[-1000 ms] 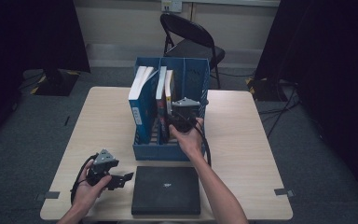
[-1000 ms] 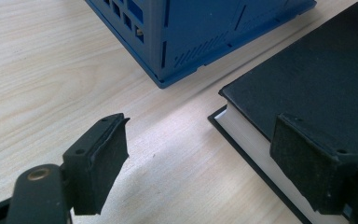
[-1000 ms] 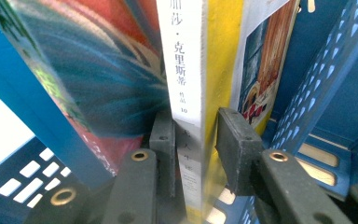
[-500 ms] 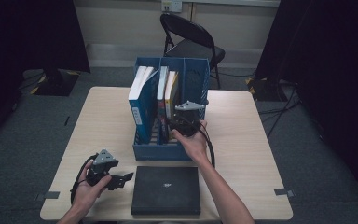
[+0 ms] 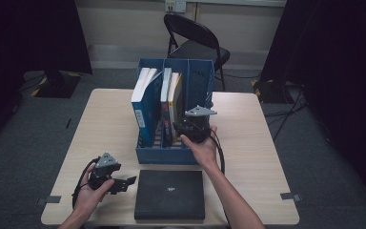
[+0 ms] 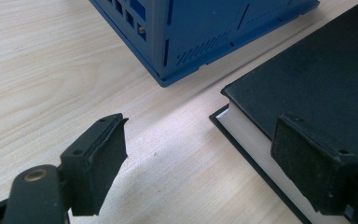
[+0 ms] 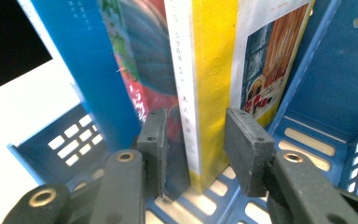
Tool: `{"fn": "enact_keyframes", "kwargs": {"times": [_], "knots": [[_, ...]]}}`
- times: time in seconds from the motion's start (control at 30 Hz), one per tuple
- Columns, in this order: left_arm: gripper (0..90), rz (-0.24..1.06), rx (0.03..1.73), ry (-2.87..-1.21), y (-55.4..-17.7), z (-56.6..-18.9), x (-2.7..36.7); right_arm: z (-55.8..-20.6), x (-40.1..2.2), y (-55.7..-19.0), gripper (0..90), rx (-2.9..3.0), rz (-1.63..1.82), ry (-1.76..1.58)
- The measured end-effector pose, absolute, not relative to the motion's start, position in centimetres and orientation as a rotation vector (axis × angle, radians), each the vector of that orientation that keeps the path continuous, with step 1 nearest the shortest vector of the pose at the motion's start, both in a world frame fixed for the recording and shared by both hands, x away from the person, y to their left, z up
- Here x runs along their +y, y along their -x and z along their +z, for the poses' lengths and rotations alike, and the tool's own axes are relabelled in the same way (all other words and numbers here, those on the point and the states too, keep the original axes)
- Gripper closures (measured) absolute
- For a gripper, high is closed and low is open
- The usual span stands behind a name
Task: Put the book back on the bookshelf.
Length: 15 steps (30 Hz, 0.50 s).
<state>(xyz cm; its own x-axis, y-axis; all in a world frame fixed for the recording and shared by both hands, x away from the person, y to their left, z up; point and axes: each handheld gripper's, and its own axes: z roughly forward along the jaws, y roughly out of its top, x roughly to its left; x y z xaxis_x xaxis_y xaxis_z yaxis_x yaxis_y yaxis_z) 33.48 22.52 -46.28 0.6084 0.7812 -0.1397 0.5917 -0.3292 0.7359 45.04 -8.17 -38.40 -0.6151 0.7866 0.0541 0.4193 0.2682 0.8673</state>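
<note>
High view — right gripper [image 5: 183,130] at blue file rack [image 5: 198,78], middle slot; left gripper [image 5: 122,182] idle beside black book [image 5: 169,193] on tabletop [image 5: 248,143].
Left gripper view — jaws released.
Right gripper view — jaws just opening, straddling yellow book [image 7: 209,84], pads off; release step, withdrawing next.

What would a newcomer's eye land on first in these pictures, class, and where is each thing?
The blue file rack at the table's middle, books standing inside. The right tool has just been opening; its pads flank the yellow-spined book with gaps either side. Near the front edge, a black book lies flat beside the open left tool.
</note>
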Motion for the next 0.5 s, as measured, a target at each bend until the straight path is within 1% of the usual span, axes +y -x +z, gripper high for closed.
{"fn": "enact_keyframes", "kwargs": {"times": [0.17,0.3,0.5], "knots": [[17.7,0.304,1.079,-2.052,-33.5,-46.3,22.6,-38.3,-9.4,-43.9,54.0,2.159,1.316,-1.081],[17.8,0.308,1.09,-2.047,-33.5,-46.2,22.5,-38.1,-10.1,-42.9,46.7,2.156,1.291,-1.055],[18.1,0.309,1.083,-2.056,-33.5,-46.3,22.4,-37.5,-12.0,-40.4,42.6,2.156,1.27,-1.047]]}}
